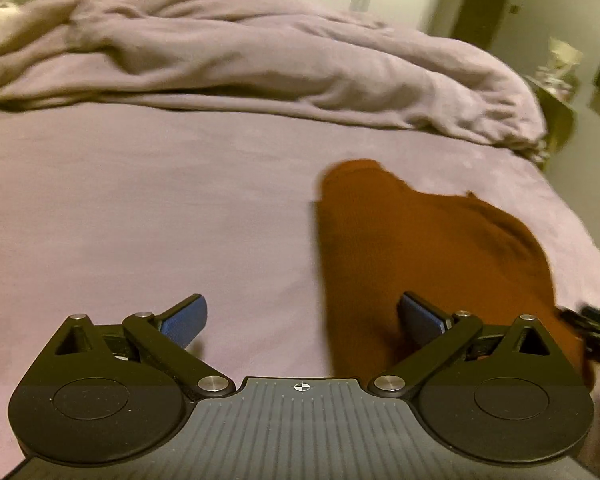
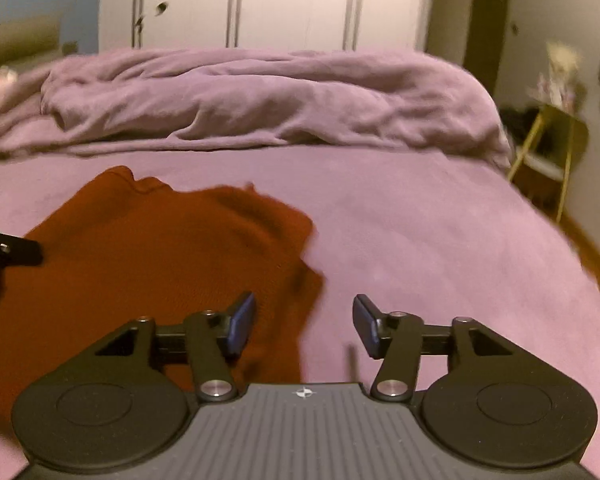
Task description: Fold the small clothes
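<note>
1. Nearest the left wrist camera, the left gripper (image 1: pixel 302 322) hovers with its jaws spread wide and nothing between them; its right blue pad (image 1: pixel 420 318) is over the near edge of the rust-brown garment (image 1: pixel 420 256), its left pad over bare sheet.
2. The right gripper (image 2: pixel 304 326) also stands with jaws apart and empty, its left pad (image 2: pixel 242 322) above the garment's right edge, the other over the sheet.
3. No container shows in either view.
4. The surface is a bed with a mauve sheet (image 2: pixel 440 240); a rumpled mauve duvet (image 2: pixel 260 100) is heaped across the far side. Behind it stand white wardrobe doors (image 2: pixel 292 0), and to the right a gold-legged side table (image 2: pixel 556 152).
5. The garment lies flat on the sheet between the two grippers. Its long axis runs from the near edge away toward the duvet, a narrower end pointing far-left.
</note>
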Demonstrator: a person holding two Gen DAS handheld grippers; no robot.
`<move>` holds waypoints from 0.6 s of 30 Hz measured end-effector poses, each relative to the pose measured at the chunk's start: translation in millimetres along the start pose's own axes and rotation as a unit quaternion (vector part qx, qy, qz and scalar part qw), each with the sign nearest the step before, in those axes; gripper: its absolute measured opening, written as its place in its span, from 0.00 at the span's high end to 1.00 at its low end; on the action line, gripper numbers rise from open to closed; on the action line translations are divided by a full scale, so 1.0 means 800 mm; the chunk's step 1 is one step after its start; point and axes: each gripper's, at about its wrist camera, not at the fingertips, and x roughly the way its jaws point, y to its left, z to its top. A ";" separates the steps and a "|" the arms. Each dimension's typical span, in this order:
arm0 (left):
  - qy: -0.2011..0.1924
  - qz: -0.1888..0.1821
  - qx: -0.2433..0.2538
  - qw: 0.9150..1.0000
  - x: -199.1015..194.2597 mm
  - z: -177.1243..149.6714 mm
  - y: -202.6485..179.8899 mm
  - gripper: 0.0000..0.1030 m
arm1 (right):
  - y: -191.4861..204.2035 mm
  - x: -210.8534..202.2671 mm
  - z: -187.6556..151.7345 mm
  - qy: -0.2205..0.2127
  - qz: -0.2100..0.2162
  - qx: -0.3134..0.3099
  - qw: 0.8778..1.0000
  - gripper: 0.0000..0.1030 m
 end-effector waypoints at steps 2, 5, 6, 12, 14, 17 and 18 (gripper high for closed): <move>0.011 0.018 -0.013 1.000 -0.007 0.003 0.014 0.00 | -0.034 -0.008 -0.006 0.025 0.022 0.054 0.998 0.49; 0.044 -0.082 -0.078 0.993 0.000 0.006 0.036 0.00 | -0.071 -0.006 -0.008 0.043 0.102 0.144 0.983 0.47; 0.055 -0.121 -0.105 0.985 0.006 0.006 0.041 0.00 | -0.080 0.001 -0.006 0.055 0.140 0.179 0.972 0.44; 0.122 -0.222 -0.156 0.955 0.063 0.002 0.031 0.00 | -0.082 0.057 -0.006 0.107 0.233 0.254 0.933 0.44; 0.128 -0.232 -0.158 0.951 0.076 0.002 0.028 0.00 | -0.083 0.068 -0.004 0.111 0.240 0.257 0.929 0.44; 0.126 -0.260 -0.176 0.941 0.090 0.008 0.029 0.05 | -0.083 0.079 -0.004 0.116 0.250 0.267 0.923 0.48; 0.131 -0.267 -0.183 0.937 0.096 0.008 0.028 0.08 | -0.081 0.084 -0.002 0.119 0.253 0.268 0.922 0.50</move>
